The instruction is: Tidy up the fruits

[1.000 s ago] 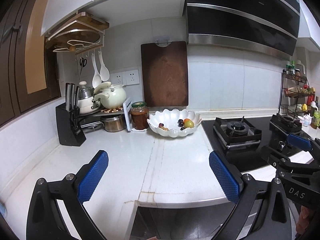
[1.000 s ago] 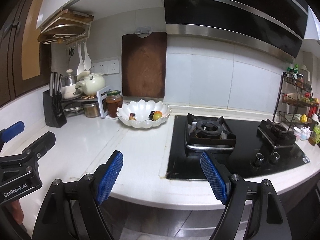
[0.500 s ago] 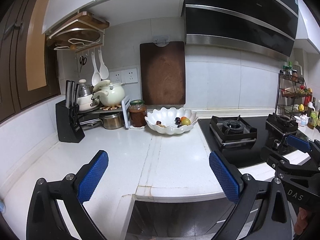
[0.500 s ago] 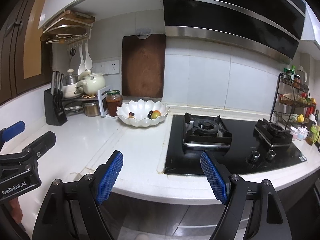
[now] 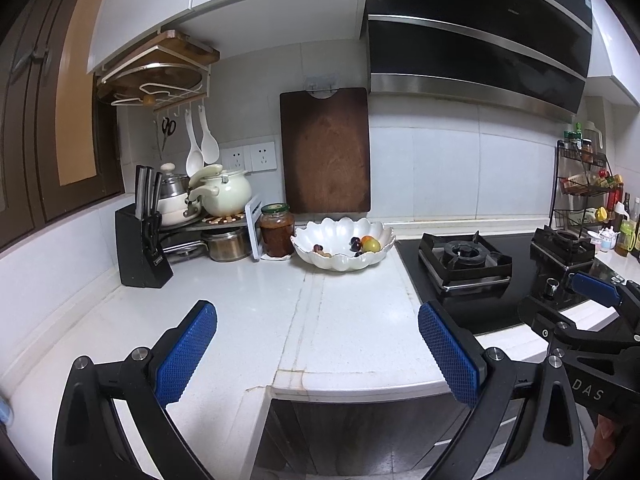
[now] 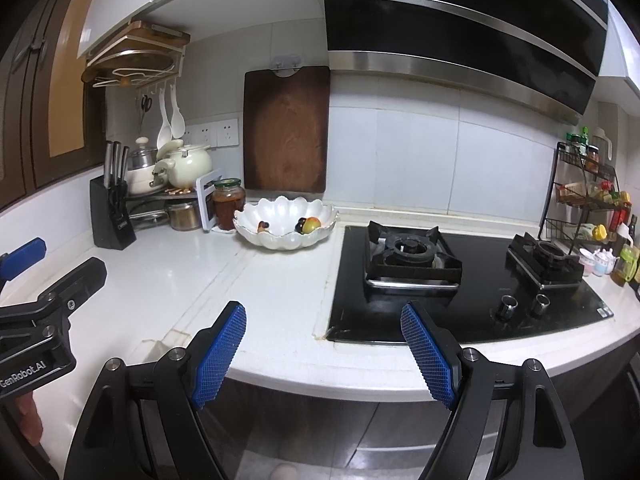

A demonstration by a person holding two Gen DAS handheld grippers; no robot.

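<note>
While both jaws gape wide and empty over the front edge of the white counter [image 5: 248,320], the left hand-held gripper [image 5: 318,354] and right hand-held gripper [image 6: 324,354] face a scalloped white bowl [image 5: 343,242] at twelve o'clock, well apart, holding a yellow-red fruit [image 5: 371,245] and dark fruits [image 5: 355,245] beside a jar [image 5: 277,230]

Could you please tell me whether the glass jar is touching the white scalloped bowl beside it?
Cannot tell. In the left wrist view the jar stands right against the bowl rim, and in the right wrist view their outlines overlap; neither shows a clear gap or contact.
</note>
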